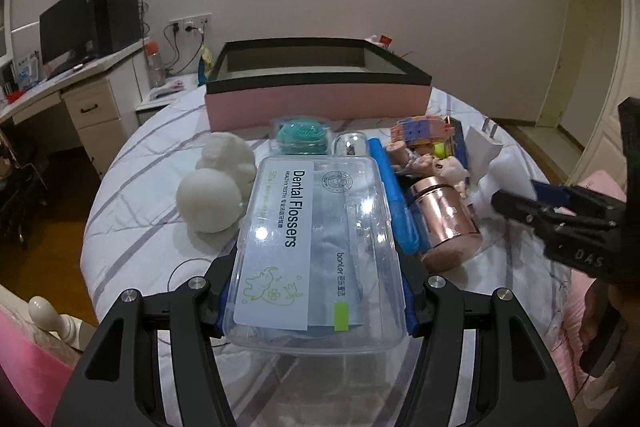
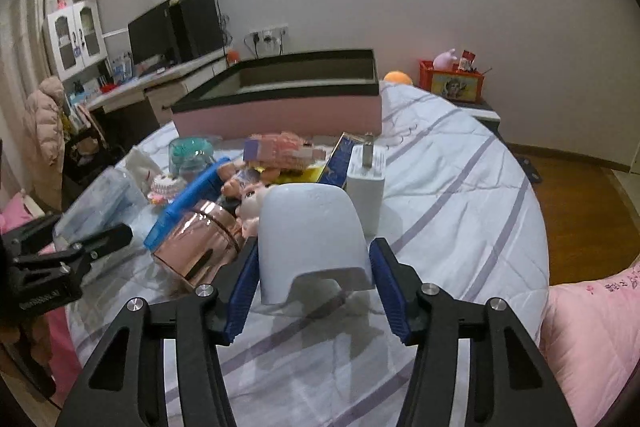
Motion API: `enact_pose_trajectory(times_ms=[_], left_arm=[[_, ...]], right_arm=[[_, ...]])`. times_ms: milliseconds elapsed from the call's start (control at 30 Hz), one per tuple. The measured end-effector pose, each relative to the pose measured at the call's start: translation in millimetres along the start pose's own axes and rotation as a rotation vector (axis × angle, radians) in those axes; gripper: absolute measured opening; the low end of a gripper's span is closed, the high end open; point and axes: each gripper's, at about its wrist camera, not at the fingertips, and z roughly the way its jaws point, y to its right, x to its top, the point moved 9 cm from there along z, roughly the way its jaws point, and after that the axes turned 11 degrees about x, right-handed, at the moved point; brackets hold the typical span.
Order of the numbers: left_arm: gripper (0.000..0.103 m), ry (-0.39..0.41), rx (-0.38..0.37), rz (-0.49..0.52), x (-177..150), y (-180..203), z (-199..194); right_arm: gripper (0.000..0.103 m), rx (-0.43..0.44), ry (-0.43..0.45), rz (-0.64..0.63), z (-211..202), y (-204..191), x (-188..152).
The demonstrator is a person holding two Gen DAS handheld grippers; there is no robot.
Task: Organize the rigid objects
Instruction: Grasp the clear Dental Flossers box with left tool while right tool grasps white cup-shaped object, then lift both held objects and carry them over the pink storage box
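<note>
Left gripper (image 1: 316,291): clenched on the clear floss box (image 1: 316,247), pads pressed to both long sides; box held above the bed (image 1: 132,239).
Right gripper (image 2: 312,287): a pale blue cap-shaped piece (image 2: 308,235) is straddled; left pad appears touching, right pad just beside it, so a firm grasp cannot be told.
Pink storage box (image 1: 316,99): open, seen at 12 o'clock beyond the clutter.
Copper jar (image 1: 444,223): lying at 3 o'clock of the floss box.
Step judged: pick-up done, transfer pending.
Next move judged: floss box to be carried over the clutter toward 12 o'clock, lowered inside the rim, then released.
</note>
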Motion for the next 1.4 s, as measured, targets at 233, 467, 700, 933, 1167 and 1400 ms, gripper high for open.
enact_pose_trajectory(times_ms=[233,467,700,933,1167,1400], left_arm=[[0.062,-0.029,0.0,-0.002,-9,0,6],[0.062,-0.037,0.004,-0.003,-9,-3,10],[0.062,-0.025,-0.007,-0.004,-4,-2,7],[0.062,0.004,-0.017,-0.006,6,0,-2],[0.062,-0.005,-0.01,0.003,3,-1,-2],[0.062,-0.008,-0.017,0.002,4,1,0]], right_arm=[[0.059,0.034,0.017,0.045,8,10,-4],[0.06,0.077,0.004,0.067,25,16,-8],[0.056,0.136,0.011,0.095,25,21,-6],[0.055,0.142,0.057,0.085,15,13,-1],[0.056,0.199,0.031,0.232,17,22,-14],[0.064,0.277,0.076,0.379,20,34,-5]])
